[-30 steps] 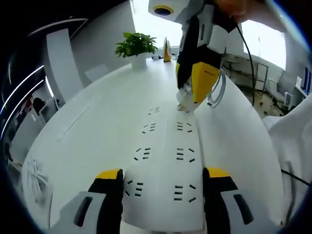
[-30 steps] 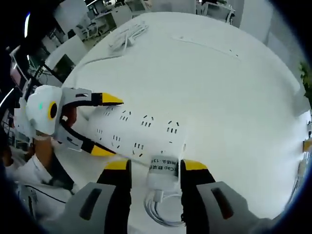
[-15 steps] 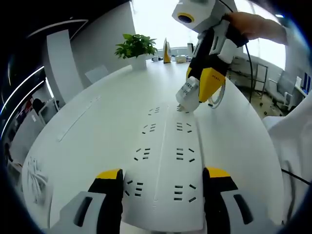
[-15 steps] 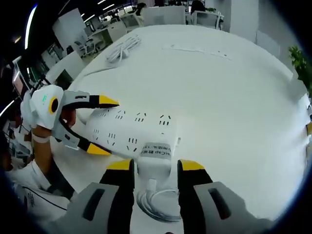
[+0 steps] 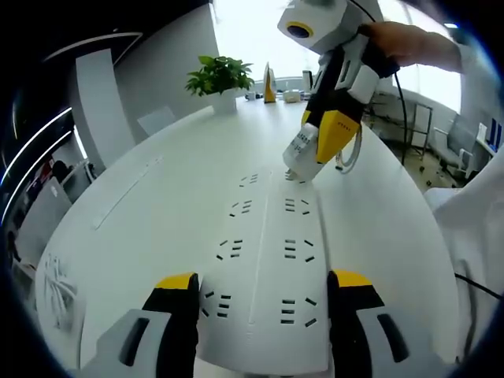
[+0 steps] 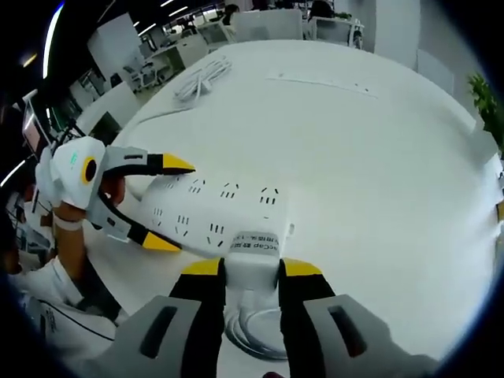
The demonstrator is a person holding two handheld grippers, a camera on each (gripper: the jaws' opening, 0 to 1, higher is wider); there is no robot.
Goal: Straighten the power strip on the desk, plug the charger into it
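Observation:
A long white power strip [image 5: 268, 244] lies on the white desk [image 5: 173, 197], running away from me. Its near end sits between the yellow-tipped jaws of my left gripper [image 5: 264, 282], which press on its two sides. The same left gripper [image 6: 161, 203] clamps that end in the right gripper view, where the strip [image 6: 220, 209] lies crosswise. My right gripper [image 6: 252, 268] is shut on a white charger [image 6: 253, 250] with a printed label. It holds the charger [image 5: 301, 146] tilted just over the strip's far sockets, the right gripper [image 5: 315, 146] coming down from above.
The charger's white cable [image 6: 250, 335] coils under my right gripper. A potted plant [image 5: 220, 75] and a yellow object [image 5: 269, 83] stand at the desk's far end. A coiled white cable [image 6: 201, 75] and a flat cover strip [image 6: 323, 79] lie farther off. Office chairs surround the desk.
The right gripper lifted the charger off the strip's far end, swung slightly right, and now sits a little lower again. The left gripper and the strip have not moved.

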